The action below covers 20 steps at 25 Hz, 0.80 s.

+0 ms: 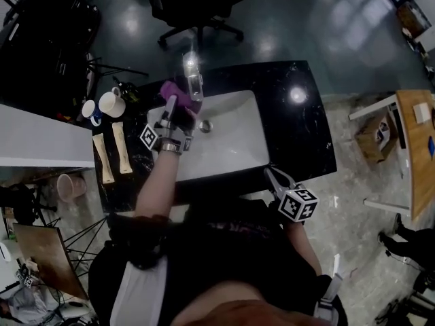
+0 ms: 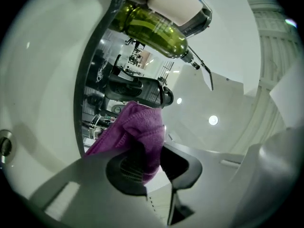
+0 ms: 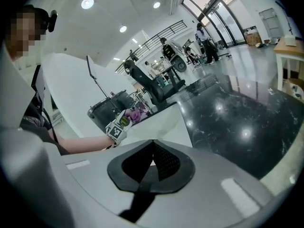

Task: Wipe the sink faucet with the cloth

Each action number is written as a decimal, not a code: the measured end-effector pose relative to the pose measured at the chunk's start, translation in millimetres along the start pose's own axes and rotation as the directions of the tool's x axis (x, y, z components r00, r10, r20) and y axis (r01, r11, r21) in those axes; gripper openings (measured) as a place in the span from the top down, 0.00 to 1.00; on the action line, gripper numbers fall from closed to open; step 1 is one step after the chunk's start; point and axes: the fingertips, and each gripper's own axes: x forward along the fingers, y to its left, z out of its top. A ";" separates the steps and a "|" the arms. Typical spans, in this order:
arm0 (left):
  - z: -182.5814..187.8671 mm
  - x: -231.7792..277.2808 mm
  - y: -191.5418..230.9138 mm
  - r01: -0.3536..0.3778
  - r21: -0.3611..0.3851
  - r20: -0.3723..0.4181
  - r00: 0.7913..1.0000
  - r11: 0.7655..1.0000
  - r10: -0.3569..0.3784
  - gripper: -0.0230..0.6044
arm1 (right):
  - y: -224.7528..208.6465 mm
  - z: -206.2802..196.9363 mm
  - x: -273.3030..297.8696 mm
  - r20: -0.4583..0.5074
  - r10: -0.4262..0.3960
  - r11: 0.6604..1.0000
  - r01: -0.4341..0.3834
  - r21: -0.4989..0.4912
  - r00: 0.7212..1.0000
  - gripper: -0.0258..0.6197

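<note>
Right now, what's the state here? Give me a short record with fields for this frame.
setting: white sink in a black counter
left gripper: fingers shut on purple cloth
cloth position: held up beside the faucet; contact unclear
right gripper: fingers shut, empty, near the counter's front edge
beside sink: two mugs

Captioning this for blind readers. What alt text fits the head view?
From above: the left gripper holds a purple cloth at the faucet of a white sink in a black counter. The right gripper hangs shut and empty near the counter's front edge.
</note>
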 end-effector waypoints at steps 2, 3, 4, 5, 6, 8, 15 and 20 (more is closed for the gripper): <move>-4.4 -14.2 -10.7 -0.006 0.046 -0.007 1.000 0.999 0.006 0.85 | 3.1 5.2 1.5 -0.006 0.034 0.999 -0.034 -0.024 0.999 0.94; -8.9 -19.5 -16.2 -0.009 0.072 -0.021 1.000 0.997 0.011 0.85 | 4.7 11.0 2.7 -0.003 0.054 0.998 -0.054 -0.040 0.999 0.94; -17.3 -22.4 -22.7 -0.016 0.100 -0.050 0.999 0.995 0.021 0.85 | 6.8 18.4 4.0 0.005 0.076 0.995 -0.075 -0.057 0.997 0.94; -31.1 -24.4 -30.8 -0.027 0.133 -0.093 0.995 0.991 0.039 0.85 | 9.8 25.8 4.6 0.013 0.100 0.992 -0.098 -0.075 0.995 0.94; -49.5 -27.0 -40.4 -0.039 0.172 -0.145 0.987 0.984 0.064 0.85 | 13.7 31.9 4.2 0.020 0.126 0.988 -0.124 -0.091 0.992 0.94; -94.6 -37.3 -60.4 -0.053 0.247 -0.253 0.960 0.967 0.118 0.85 | 24.0 39.2 -0.4 0.028 0.186 0.977 -0.182 -0.112 0.982 0.94; -242.6 -90.6 -86.8 -0.083 0.416 -0.486 0.821 0.905 0.299 0.85 | 83.2 49.9 -20.2 -0.057 0.459 0.873 -0.462 -0.157 0.887 0.78; -298.8 -127.5 -78.3 -0.100 0.465 -0.523 0.770 0.879 0.365 0.85 | 114.1 9.3 -27.0 -0.259 0.572 0.771 -0.618 -0.155 0.778 0.62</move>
